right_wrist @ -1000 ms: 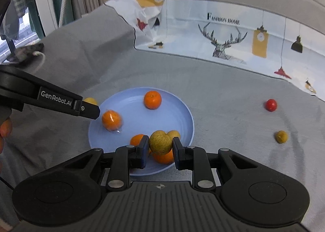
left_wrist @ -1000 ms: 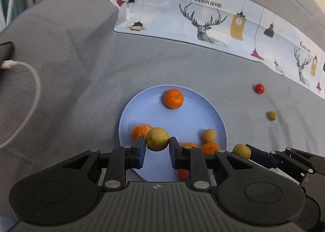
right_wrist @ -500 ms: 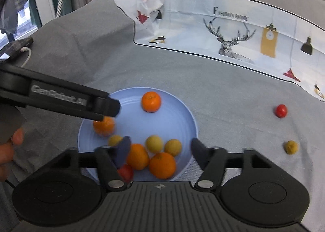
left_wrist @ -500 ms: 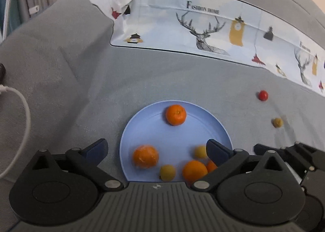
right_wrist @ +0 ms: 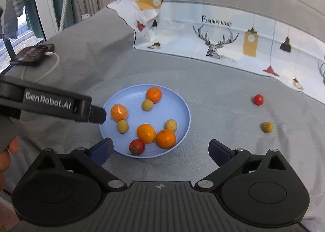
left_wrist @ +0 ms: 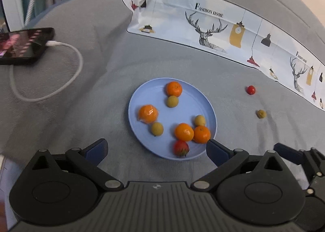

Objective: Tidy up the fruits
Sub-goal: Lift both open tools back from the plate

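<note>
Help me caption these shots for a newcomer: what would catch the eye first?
First, the blue plate in the middle of the grey cloth, holding four mandarins, three yellow-green fruits and a red strawberry at its near rim. Then the two strays on the cloth to the plate's right: a red fruit and a yellowish one. The open right gripper and left gripper frame the bottom edge, both empty.

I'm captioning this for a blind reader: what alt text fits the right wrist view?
A blue plate on grey cloth holds four oranges, three small yellow-green fruits and one red fruit. The open right gripper hangs over its near edge; a red fruit and a yellow-green fruit lie off to the right.
</note>
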`<state>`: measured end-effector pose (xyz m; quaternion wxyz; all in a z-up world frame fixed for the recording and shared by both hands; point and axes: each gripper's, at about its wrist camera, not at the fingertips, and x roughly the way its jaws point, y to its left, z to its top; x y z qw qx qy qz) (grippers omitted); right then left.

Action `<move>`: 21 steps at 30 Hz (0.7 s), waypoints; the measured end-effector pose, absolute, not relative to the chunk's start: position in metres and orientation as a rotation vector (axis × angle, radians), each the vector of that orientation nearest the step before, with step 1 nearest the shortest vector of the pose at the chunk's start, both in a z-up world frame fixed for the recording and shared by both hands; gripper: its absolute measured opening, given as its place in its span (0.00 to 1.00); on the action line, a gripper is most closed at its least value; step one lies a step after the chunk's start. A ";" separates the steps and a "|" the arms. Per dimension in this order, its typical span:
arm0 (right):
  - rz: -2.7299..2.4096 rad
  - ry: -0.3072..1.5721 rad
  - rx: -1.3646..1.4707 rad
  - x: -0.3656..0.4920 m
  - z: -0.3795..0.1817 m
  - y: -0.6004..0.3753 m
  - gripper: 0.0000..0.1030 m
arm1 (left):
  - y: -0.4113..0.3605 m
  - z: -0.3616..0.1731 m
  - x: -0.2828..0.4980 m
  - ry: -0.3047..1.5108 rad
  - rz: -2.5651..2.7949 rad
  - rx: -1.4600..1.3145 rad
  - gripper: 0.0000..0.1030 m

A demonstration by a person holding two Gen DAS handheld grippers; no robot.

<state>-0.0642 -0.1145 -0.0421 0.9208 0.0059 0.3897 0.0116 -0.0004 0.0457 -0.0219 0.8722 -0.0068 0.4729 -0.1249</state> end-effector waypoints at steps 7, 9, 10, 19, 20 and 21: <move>-0.002 0.738 0.003 -0.112 -0.020 -0.111 0.99 | 0.046 -0.003 -0.046 0.921 -0.295 0.002 1.00; -0.004 0.721 -0.001 -0.123 -0.016 -0.109 0.99 | 0.043 0.001 -0.057 0.903 -0.309 0.021 1.00; -0.004 0.710 -0.009 -0.129 -0.013 -0.108 0.99 | 0.042 0.003 -0.062 0.891 -0.313 0.028 1.00; -0.018 0.640 -0.019 -0.158 -0.001 -0.108 0.99 | 0.037 0.020 -0.088 0.826 -0.327 0.043 1.00; -0.017 0.634 -0.018 -0.160 0.000 -0.108 0.99 | 0.037 0.021 -0.089 0.822 -0.328 0.045 1.00; -0.016 0.628 -0.018 -0.163 0.001 -0.108 0.99 | 0.037 0.022 -0.092 0.817 -0.330 0.046 1.00</move>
